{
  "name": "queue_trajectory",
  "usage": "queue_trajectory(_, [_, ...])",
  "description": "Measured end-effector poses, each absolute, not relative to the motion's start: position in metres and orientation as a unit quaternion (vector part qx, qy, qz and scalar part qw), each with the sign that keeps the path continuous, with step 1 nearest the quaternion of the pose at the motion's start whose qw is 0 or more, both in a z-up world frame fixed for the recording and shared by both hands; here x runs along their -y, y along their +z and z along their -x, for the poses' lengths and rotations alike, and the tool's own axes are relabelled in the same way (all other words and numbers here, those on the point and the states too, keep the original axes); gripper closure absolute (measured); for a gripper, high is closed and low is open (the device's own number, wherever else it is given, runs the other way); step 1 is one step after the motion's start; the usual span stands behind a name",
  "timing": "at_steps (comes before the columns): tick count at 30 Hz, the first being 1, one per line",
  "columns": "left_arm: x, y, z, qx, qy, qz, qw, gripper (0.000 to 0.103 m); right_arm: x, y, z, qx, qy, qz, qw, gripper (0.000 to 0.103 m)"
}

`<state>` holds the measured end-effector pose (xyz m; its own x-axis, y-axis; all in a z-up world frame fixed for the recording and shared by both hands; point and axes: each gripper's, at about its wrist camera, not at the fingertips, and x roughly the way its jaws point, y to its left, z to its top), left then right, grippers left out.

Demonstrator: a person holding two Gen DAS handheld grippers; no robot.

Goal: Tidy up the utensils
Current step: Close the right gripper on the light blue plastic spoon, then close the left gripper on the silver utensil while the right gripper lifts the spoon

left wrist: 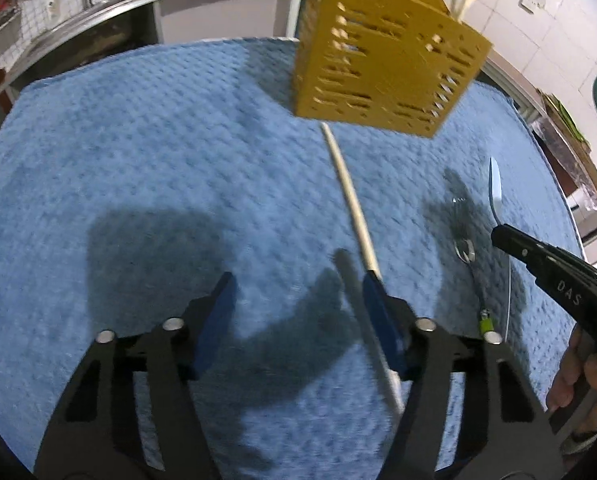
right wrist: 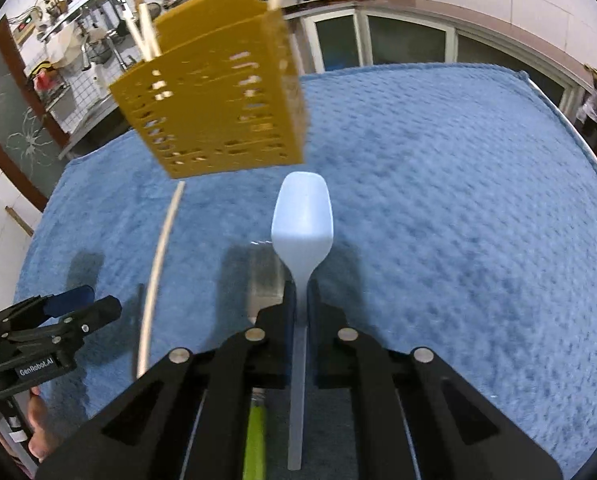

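A yellow slotted utensil holder [left wrist: 382,68] [right wrist: 218,108] stands at the far side of the blue cloth, with pale chopsticks [right wrist: 142,36] sticking out of it. My right gripper [right wrist: 301,292] [left wrist: 498,236] is shut on the handle of a pale blue spoon [right wrist: 302,212] [left wrist: 495,188], bowl pointing forward, above the cloth. Under it lies a metal fork [right wrist: 264,268] [left wrist: 464,250] with a green handle. My left gripper [left wrist: 298,284] [right wrist: 94,300] stands open with only cloth between its pads. A single chopstick [left wrist: 350,196] [right wrist: 158,260] runs along its right finger; I cannot tell whether they touch.
The blue textured cloth [left wrist: 138,160] [right wrist: 458,200] covers the whole work surface. Behind it are a counter with cabinets [right wrist: 398,40] and a sink area with racks [right wrist: 78,52]. A person's hand [left wrist: 590,380] holds the right gripper's grip.
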<state>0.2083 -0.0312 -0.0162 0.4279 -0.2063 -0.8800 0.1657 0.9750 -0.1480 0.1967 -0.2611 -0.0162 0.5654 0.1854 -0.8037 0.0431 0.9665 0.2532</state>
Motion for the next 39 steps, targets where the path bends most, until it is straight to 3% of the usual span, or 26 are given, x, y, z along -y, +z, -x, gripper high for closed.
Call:
queue_trajectory(4, [0.042,-0.024,-0.210,-0.539,-0.113,0.015,0.834,0.066,0.273,-0.018,-0.195,-0.467,0.034,-0.123,0.875,0.097])
queue_trajectory(13, [0.059,-0.024,-0.212,-0.548,-0.113,0.018,0.829,0.069,0.281,-0.020,-0.193,-0.466,0.036,-0.117,0.876,0.097])
queue_trajectory(16, [0.064,-0.028,-0.213,-0.559,-0.107,0.006,0.822,0.086,0.283,-0.021,-0.193,-0.468,0.037,-0.117,0.875,0.097])
queue_trajectory(39, [0.065,-0.024,-0.241,-0.570,-0.114,0.002,0.814,0.094,0.286,-0.034,-0.221,-0.563,0.054,-0.124,0.815,0.096])
